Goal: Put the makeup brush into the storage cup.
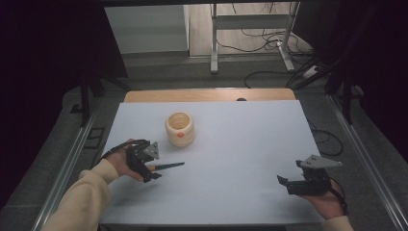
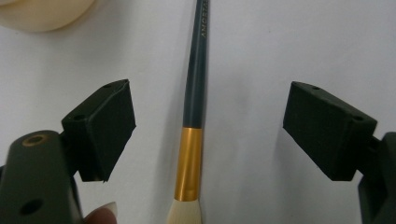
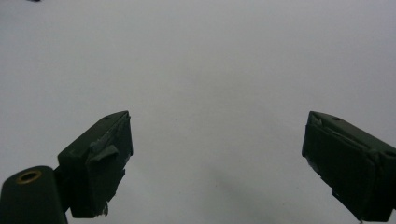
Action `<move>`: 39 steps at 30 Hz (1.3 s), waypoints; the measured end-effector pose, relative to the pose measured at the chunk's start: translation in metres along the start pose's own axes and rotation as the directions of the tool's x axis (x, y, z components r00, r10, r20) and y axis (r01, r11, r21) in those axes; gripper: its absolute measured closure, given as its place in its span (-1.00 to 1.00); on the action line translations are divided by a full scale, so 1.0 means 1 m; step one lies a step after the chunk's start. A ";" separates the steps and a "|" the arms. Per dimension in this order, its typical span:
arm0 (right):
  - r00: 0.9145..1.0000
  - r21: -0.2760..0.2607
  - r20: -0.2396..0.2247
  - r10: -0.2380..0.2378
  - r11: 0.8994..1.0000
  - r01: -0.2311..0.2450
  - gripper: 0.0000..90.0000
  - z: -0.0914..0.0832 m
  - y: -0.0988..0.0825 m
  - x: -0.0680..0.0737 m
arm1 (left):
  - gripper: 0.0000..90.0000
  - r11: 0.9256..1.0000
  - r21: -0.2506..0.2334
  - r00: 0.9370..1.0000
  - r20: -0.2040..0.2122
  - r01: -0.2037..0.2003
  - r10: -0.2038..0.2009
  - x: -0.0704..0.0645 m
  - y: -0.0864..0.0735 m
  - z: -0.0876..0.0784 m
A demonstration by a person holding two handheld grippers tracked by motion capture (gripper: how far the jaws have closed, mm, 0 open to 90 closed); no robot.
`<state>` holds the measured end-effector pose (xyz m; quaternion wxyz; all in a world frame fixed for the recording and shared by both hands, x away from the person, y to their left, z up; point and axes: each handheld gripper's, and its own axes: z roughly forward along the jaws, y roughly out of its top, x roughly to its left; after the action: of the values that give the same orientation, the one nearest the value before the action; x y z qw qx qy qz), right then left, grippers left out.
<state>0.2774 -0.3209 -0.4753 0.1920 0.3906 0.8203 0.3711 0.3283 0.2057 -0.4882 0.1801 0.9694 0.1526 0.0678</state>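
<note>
A paintbrush point(image 2: 194, 93) with a dark handle, gold ferrule and pale bristles lies on the white table point(image 1: 231, 144). My left gripper point(image 2: 210, 130) is open and straddles it, jaws wide on either side of the ferrule and clear of it. In the high view the brush handle point(image 1: 168, 166) sticks out to the right of the left gripper point(image 1: 153, 172). A cream round pot point(image 1: 180, 128) with an orange mark stands just behind. At the table's right front my right gripper point(image 1: 281, 182) is open, with bare table between its fingers point(image 3: 100, 158).
The pot's edge point(image 2: 42, 14) shows at the top left of the left gripper view. A wooden strip point(image 1: 207, 95) runs along the table's far edge. Beyond it are desk legs point(image 1: 214, 38) and cables on the floor.
</note>
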 end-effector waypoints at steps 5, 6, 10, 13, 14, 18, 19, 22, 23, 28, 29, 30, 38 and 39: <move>1.000 0.000 0.001 0.000 1.000 0.000 -0.80 0.000 0.000 0.000 | -0.61 1.000 0.018 1.000 0.009 0.003 -0.004 0.002 -0.001 0.005; 1.000 0.001 0.001 0.001 1.000 -0.001 -0.80 0.000 0.000 0.000 | -0.61 1.000 0.021 1.000 0.011 0.004 -0.004 0.003 -0.001 0.005; 1.000 0.001 0.002 0.000 1.000 0.000 -0.80 0.000 0.000 0.000 | -0.59 1.000 0.030 1.000 0.019 0.008 -0.008 0.005 -0.002 0.009; 1.000 0.002 0.003 0.000 1.000 0.000 -0.80 0.000 0.000 0.000 | -0.56 0.999 0.039 1.000 0.022 0.009 -0.009 0.006 -0.002 0.011; 1.000 0.002 0.002 0.000 1.000 0.000 -0.80 0.000 0.000 0.000 | -0.55 0.999 0.040 1.000 0.021 0.009 -0.010 0.007 -0.002 0.011; 1.000 0.002 0.003 0.000 1.000 0.000 -0.80 0.000 0.000 -0.001 | -0.51 0.999 0.048 1.000 0.021 0.005 -0.006 0.007 -0.002 0.014; 1.000 0.003 0.004 0.000 1.000 0.000 -0.80 0.000 0.000 -0.001 | -0.50 0.999 0.048 1.000 0.022 0.004 -0.005 0.007 -0.002 0.014; 1.000 0.003 0.004 0.000 1.000 0.000 -0.80 0.000 0.000 -0.001 | -0.49 0.999 0.054 1.000 0.023 0.002 -0.003 0.007 -0.002 0.016; 1.000 0.003 0.005 0.000 1.000 0.000 -0.80 0.000 0.000 -0.001 | -0.49 0.998 0.055 1.000 0.023 0.001 -0.003 0.008 -0.002 0.016; 1.000 0.003 0.004 0.000 1.000 0.000 -0.80 0.000 0.000 -0.001 | -0.48 0.998 0.060 1.000 0.026 0.005 -0.007 0.009 -0.003 0.017; 1.000 0.003 0.004 0.000 1.000 0.000 -0.80 0.000 0.000 -0.001 | -0.48 0.998 0.062 1.000 0.027 0.006 -0.008 0.009 -0.003 0.017; 1.000 0.003 0.004 0.000 1.000 0.000 -0.80 0.000 0.000 -0.001 | -0.47 0.998 0.063 1.000 0.026 0.005 -0.007 0.009 -0.004 0.018; 1.000 0.002 0.005 0.000 1.000 0.000 -0.80 0.000 0.000 -0.001 | -0.32 0.998 0.058 1.000 0.026 0.012 -0.014 0.013 -0.006 0.017; 1.000 0.002 0.005 0.000 1.000 0.000 -0.80 0.000 0.000 -0.001 | -0.31 0.998 0.057 1.000 0.026 0.013 -0.014 0.013 -0.007 0.017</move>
<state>0.2777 -0.3218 -0.4754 0.1935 0.3919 0.8202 0.3693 0.3424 0.2102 -0.5057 0.1549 0.9739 0.1586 0.0494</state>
